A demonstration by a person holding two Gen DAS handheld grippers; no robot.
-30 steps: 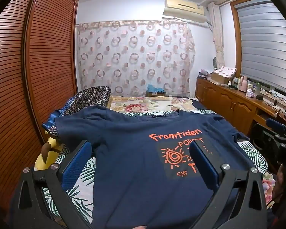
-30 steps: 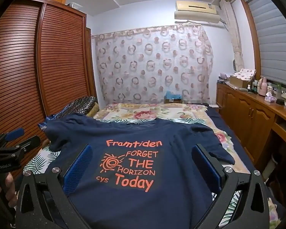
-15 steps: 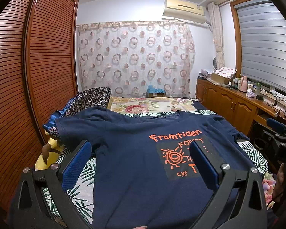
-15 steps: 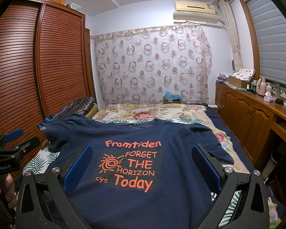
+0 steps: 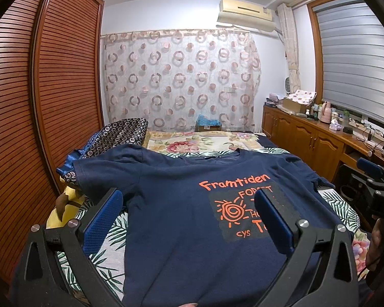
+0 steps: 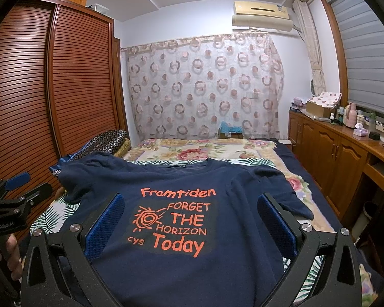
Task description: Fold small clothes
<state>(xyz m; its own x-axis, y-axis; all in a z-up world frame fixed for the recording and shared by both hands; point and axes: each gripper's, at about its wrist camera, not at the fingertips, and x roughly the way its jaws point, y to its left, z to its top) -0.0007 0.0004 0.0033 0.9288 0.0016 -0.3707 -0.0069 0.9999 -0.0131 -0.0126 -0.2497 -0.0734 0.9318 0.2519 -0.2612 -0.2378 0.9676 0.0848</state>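
Note:
A navy T-shirt (image 5: 171,204) with orange print lies spread front-up on the bed, collar toward the far end; it also shows in the right wrist view (image 6: 181,268). My left gripper (image 5: 189,204) is open and empty, held above the shirt's left half near its hem. My right gripper (image 6: 192,209) is open and empty, held above the print. The left gripper also shows at the left edge of the right wrist view (image 6: 15,197), and the right gripper at the right edge of the left wrist view (image 5: 371,179). The right sleeve (image 6: 289,199) lies folded over the bedsheet.
The bed (image 6: 204,153) has a floral and leaf-print sheet. A patterned pillow (image 5: 117,138) lies at the far left. A slatted wooden wardrobe (image 5: 38,102) stands along the left. A wooden cabinet (image 6: 340,158) with bottles and boxes runs along the right. A curtain hangs behind.

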